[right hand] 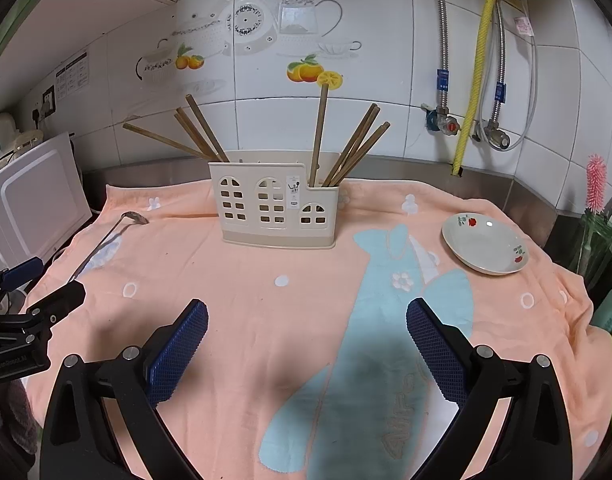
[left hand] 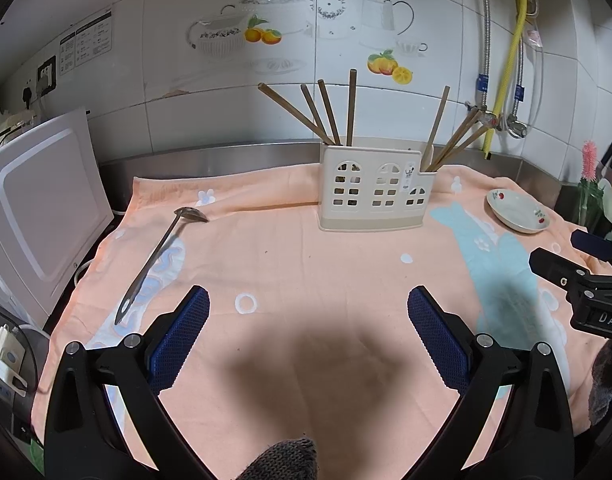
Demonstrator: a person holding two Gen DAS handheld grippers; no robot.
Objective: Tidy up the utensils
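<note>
We see the ladle [left hand: 158, 256] lying flat on the peach towel [left hand: 306, 264], left of the holder [left hand: 372, 190], bowl toward the wall, handle toward us, while the left gripper [left hand: 308, 320] and right gripper [right hand: 306, 330] hang empty, fingers spread.

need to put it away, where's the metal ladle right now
The ladle lies flat on the peach cloth, left of the utensil holder in both views, not held.

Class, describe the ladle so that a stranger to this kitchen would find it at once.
Start at the peach towel covering the counter, then look left of the cream holder full of chopsticks. The ladle lies flat there on the towel: the only metal utensil, and the only one outside the holder.
</note>
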